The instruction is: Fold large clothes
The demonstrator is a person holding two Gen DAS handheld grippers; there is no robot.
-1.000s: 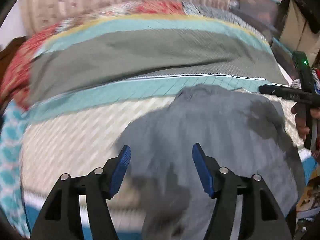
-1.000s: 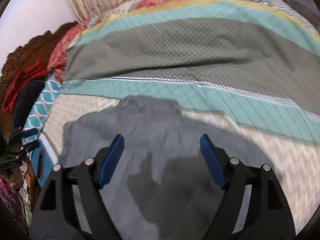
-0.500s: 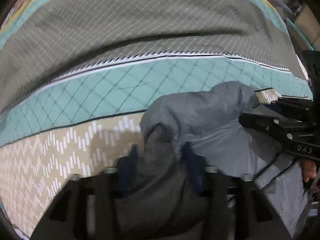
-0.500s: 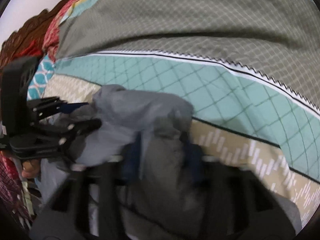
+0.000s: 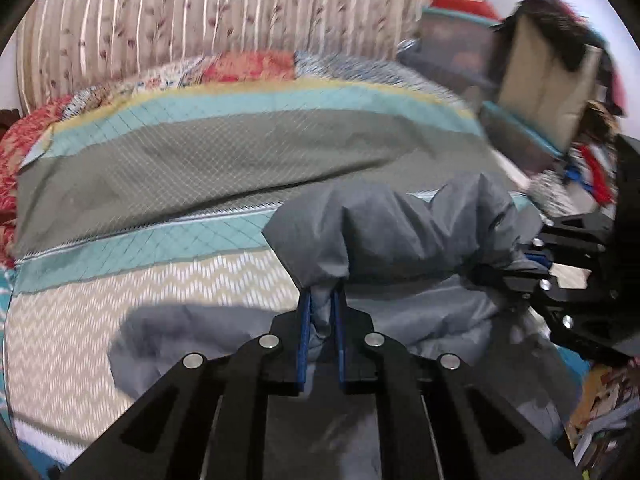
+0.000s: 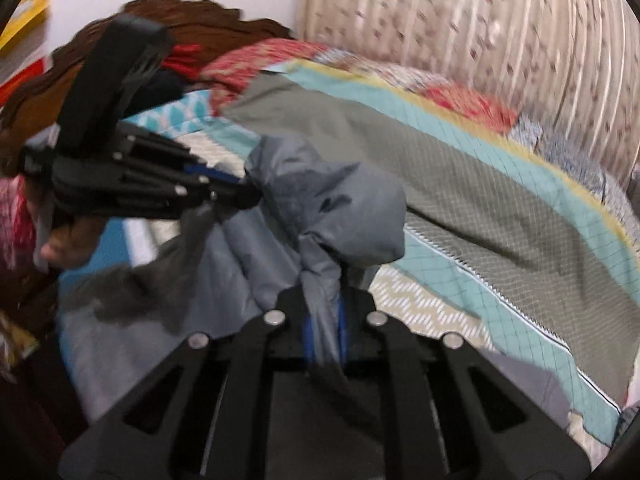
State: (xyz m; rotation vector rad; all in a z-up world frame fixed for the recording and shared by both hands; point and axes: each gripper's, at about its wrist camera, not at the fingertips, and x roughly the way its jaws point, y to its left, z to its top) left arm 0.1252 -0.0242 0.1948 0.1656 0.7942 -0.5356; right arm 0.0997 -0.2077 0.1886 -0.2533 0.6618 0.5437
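A large grey garment (image 5: 400,236) lies on a bed with a striped quilt. My left gripper (image 5: 320,300) is shut on a bunched edge of it and holds that edge lifted above the quilt. My right gripper (image 6: 324,304) is shut on another part of the same edge of the garment (image 6: 332,208). The two grippers are close together, side by side. The right gripper also shows in the left wrist view (image 5: 520,268), and the left gripper shows in the right wrist view (image 6: 240,196). The cloth hangs in folds between them.
The quilt (image 5: 200,160) has teal, grey and beige zigzag bands. A striped floral curtain (image 5: 200,12) hangs behind the bed. Boxes and clutter (image 5: 540,80) stand at the right of the bed. A dark wooden headboard (image 6: 200,32) and piled clothes are at the left.
Both grippers were open above the flat garment. They came down, shut on its far edge, and have now lifted it off the quilt.
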